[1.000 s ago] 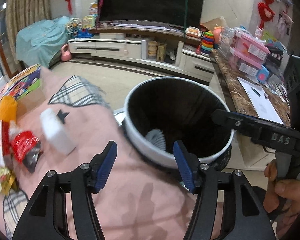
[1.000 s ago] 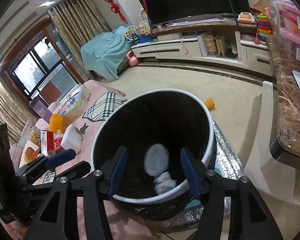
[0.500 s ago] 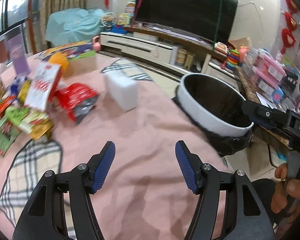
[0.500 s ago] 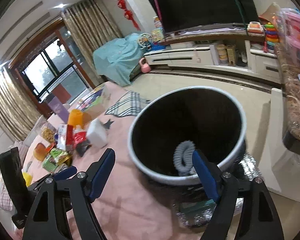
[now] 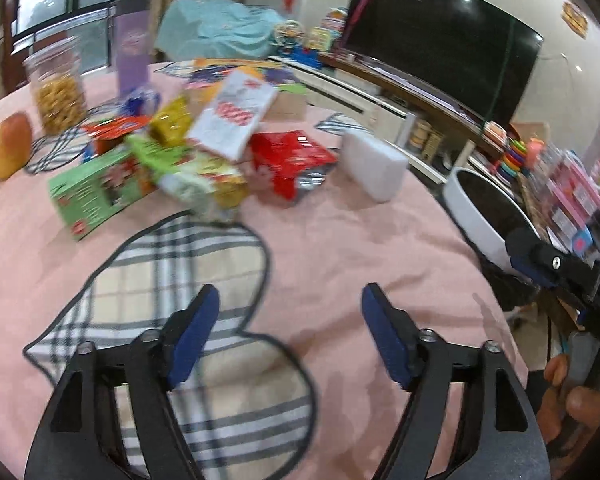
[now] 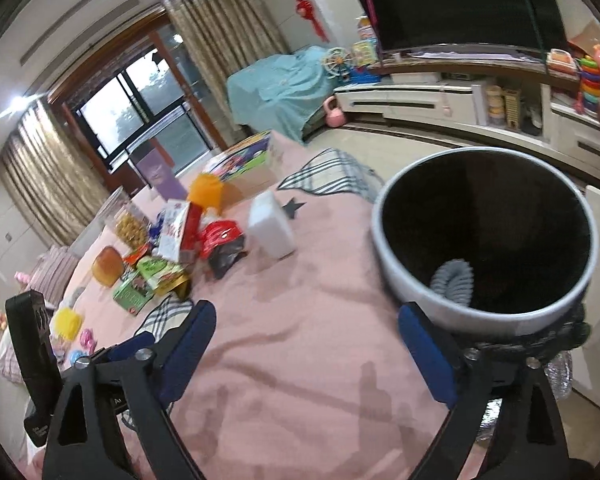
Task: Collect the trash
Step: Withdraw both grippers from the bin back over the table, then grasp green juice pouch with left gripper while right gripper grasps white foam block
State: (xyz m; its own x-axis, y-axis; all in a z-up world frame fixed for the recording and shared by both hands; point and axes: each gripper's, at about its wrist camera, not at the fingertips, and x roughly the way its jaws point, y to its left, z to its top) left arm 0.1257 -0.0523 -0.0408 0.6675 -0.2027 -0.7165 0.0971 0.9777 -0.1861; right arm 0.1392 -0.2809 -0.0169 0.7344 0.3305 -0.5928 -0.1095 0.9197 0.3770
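A: Where's the trash sitting?

B: Heaped on the pink cloth of the table (image 5: 340,248): a red foil wrapper (image 5: 290,160), a white and red carton (image 5: 234,114) leaning on top, a green box (image 5: 96,192) at the near edge of the heap, and yellow and green packets (image 5: 204,180) in between. A white block (image 5: 374,164) lies just beside the red wrapper, toward the bin.

A: And the bin?

B: The white-rimmed bin (image 6: 420,280) with its black liner stands at the table's edge, well apart from the heap. A grey ribbed brush head (image 6: 454,280) shows inside, low against the near wall.

A: What about the left gripper?

B: The left gripper (image 5: 290,320) hangs over a checked patch on the cloth, short of the heap. Its jaws have just been opening; they stand spread with nothing between them.

A: The right one?

B: The right gripper (image 6: 304,340) is over bare pink cloth, its right finger (image 6: 424,352) just in front of the bin's rim. Its jaws have just been opening too, now spread very wide and empty
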